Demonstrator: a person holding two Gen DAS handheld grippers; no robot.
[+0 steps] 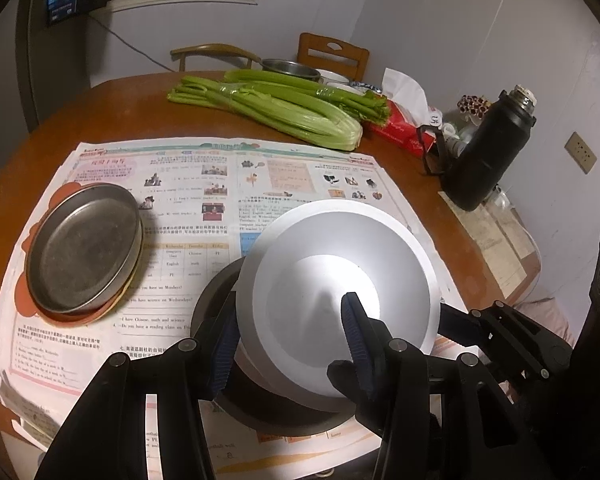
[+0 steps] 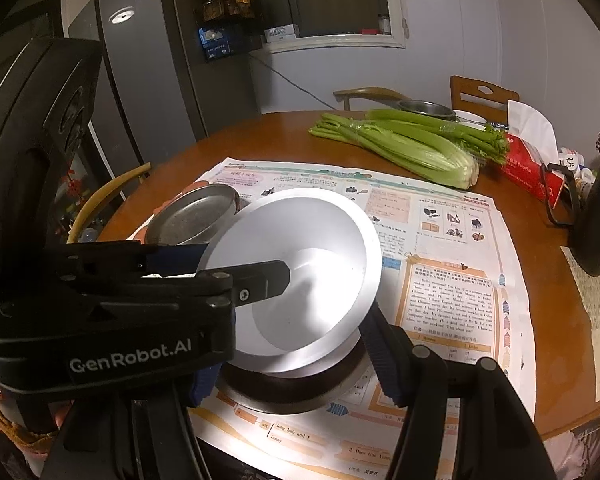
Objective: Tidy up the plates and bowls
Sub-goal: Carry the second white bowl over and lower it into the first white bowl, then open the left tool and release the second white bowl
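The white bowl (image 1: 336, 296) sits tilted at centre frame in both views, above a dark round dish (image 1: 260, 408) on the newspaper (image 1: 204, 184) covering the brown surface (image 1: 140, 104). The left tool (image 1: 288, 344) is clamped on the bowl's rim — 1 blue pad inside, 1 outside. The right tool (image 2: 288, 364) grips the same bowl from the lower part of its frame, its 2 fingers pressed on either side of the bowl's wall. A metal plate (image 1: 84, 248) rests at left on an orange mat (image 1: 32, 304). Celery (image 1: 276, 108) and a black flask (image 1: 488, 152) lie toward the upper right.
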